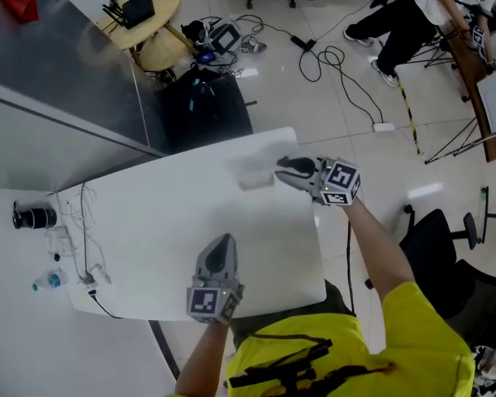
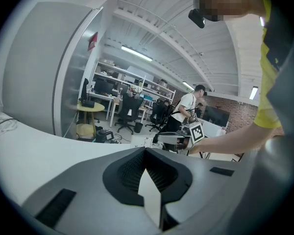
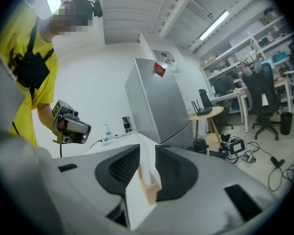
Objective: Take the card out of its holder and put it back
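A white card (image 3: 146, 163) stands upright in a small wooden holder (image 3: 150, 191) on the white table (image 1: 165, 222). In the head view the card and holder (image 1: 253, 174) are a pale blur near the table's far right corner. My right gripper (image 1: 283, 169) reaches them from the right. In the right gripper view its jaws (image 3: 147, 150) stand on either side of the card, with a gap on the right side, so it is open. My left gripper (image 1: 221, 241) hovers near the table's front edge, apart from the card, its jaws (image 2: 146, 152) shut on nothing.
A power strip with cables (image 1: 76, 246), a small bottle (image 1: 48, 281) and a black cylinder (image 1: 35, 217) lie at the table's left end. A black bag (image 1: 202, 106) sits on the floor beyond the far edge. An office chair (image 1: 442, 231) stands to the right.
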{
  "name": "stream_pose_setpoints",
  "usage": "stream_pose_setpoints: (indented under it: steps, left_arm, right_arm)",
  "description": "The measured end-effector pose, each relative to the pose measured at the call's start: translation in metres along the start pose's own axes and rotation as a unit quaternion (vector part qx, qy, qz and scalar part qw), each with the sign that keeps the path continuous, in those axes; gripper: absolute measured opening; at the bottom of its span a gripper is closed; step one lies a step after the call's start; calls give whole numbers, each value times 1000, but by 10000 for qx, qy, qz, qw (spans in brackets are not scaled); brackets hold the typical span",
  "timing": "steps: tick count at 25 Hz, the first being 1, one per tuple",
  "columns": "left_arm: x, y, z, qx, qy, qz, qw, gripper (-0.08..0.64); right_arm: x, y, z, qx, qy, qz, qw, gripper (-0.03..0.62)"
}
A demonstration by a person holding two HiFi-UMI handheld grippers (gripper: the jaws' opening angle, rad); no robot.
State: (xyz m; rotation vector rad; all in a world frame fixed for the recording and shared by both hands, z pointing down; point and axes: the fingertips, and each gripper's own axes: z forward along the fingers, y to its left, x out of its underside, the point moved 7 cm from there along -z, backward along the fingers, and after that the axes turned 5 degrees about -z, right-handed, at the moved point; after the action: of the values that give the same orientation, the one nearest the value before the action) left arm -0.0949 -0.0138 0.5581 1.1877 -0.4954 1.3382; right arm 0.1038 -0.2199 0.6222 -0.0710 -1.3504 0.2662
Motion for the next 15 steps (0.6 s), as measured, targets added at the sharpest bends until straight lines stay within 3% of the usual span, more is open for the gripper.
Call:
stream_pose_setpoints:
  steps: [5,9,11,13,15]
  left_arm:
    - [-24,-4,-7,29,-118,142,9998,3]
    - [-47,-8,-10,79,-435,266,9987,3]
    - [-54,-13,-14,63,-525,274,9982,3]
    - [-59,-21,-19,45,-556,244,9981,3]
    - [-61,-29,-21,53,-576,224,9981,3]
  right_arm:
    - [-50,25,-37,684,-447,-158,9965,101]
    - [-89,60,-66,1516,-697,-219,9857,89]
    - [-96,84,-81,1986,-778,-17,9770,87]
    - [-98,108,-96,2383,-934,452,9656,21]
    - [-98,130,-109,2713,-1017,833,9535,3]
